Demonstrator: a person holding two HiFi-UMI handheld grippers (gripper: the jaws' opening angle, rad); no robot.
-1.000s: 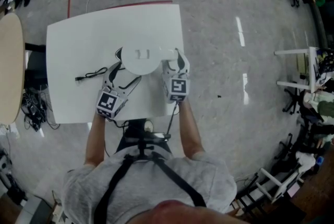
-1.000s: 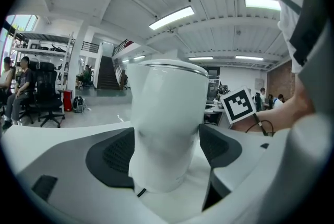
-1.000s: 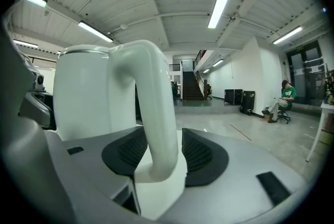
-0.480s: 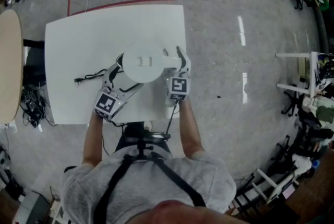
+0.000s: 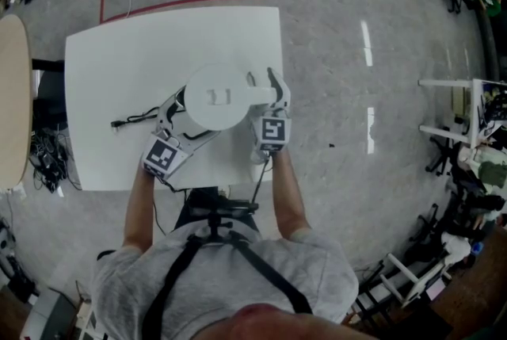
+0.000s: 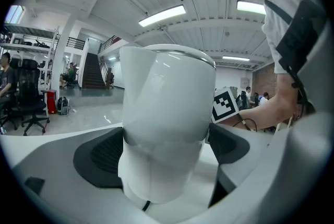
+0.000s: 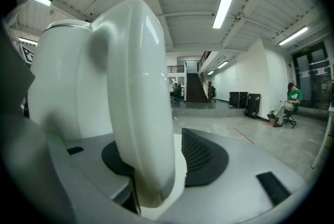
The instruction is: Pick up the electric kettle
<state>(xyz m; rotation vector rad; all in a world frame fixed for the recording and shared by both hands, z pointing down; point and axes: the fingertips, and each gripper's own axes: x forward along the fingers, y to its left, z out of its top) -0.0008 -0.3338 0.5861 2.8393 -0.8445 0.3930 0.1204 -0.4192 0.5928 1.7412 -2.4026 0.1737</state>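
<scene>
Electric kettle [image 5: 218, 97] has risen, right gripper [image 7: 162, 161] grasping its handle [image 7: 141, 92], left gripper [image 6: 166, 151] just released around it.

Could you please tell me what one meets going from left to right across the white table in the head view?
Loose black cable → left gripper → round white electric kettle → right gripper.

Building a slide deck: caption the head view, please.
Person at a white table: right tongs grip the electric kettle by its handle; left tongs have just been opening around its body.
</scene>
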